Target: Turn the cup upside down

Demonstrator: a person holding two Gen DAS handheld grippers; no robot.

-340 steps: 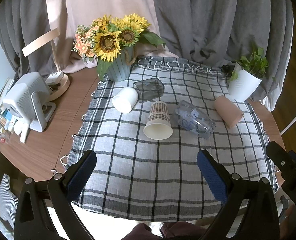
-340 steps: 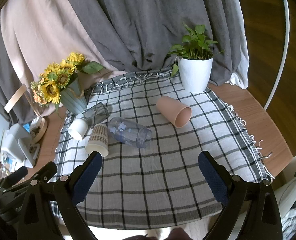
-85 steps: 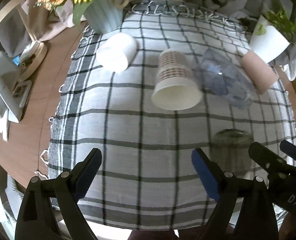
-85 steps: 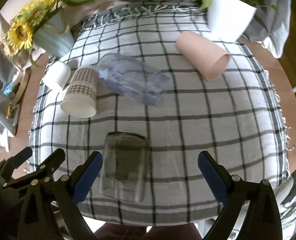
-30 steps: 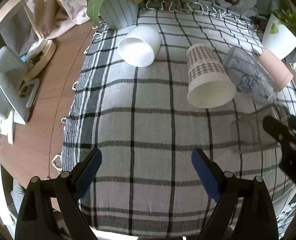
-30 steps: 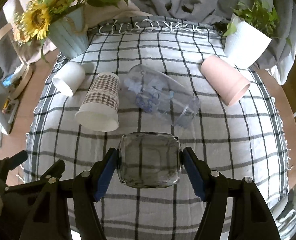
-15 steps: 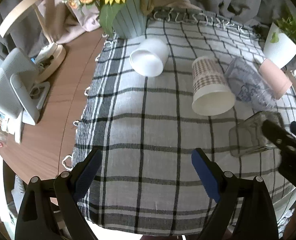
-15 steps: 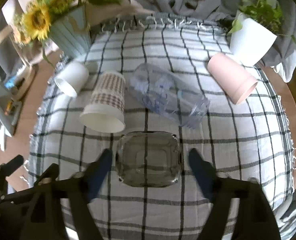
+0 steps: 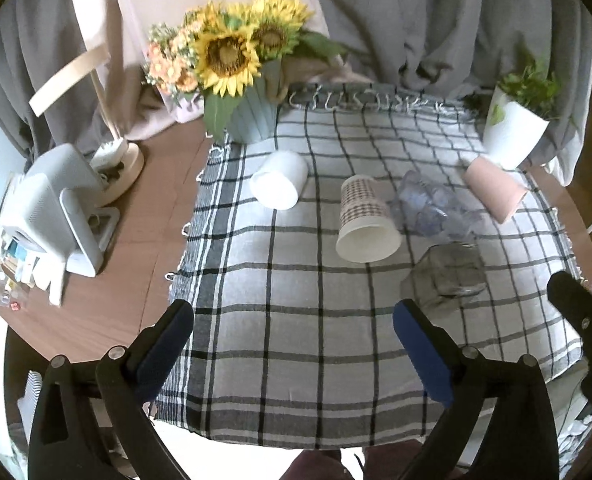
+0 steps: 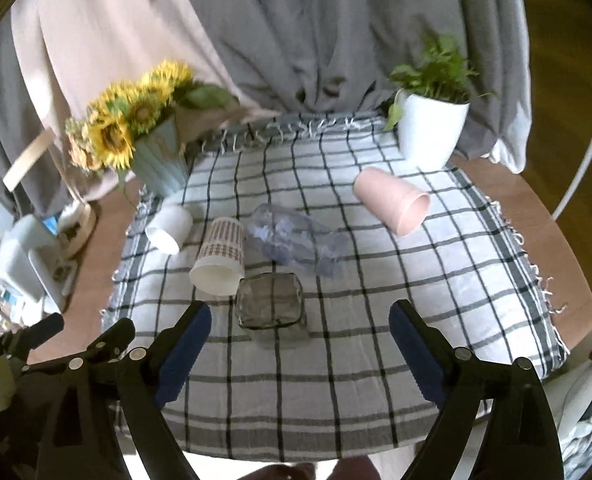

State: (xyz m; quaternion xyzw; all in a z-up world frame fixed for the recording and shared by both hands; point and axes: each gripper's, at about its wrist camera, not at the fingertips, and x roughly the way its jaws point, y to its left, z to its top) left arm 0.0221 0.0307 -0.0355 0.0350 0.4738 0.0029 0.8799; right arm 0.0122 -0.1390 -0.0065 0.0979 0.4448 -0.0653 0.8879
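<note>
The worktop (image 10: 544,216) carries a checked cloth (image 10: 376,360) with the cups on it. My right claw (image 10: 300,344) hangs wide and empty just short of the grey glass cup (image 10: 271,305), which stands mouth-down near the cloth's front edge, close by the checked paper cup (image 10: 219,257). My left claw (image 9: 292,346) is wide too, holding nothing. That flip looks done, so I should draw straight back without clipping the glass, then square up on the next lying cup

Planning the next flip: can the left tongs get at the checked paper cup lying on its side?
Probably yes: the left tongs are open, and only bare cloth lies before the paper cup.
</note>
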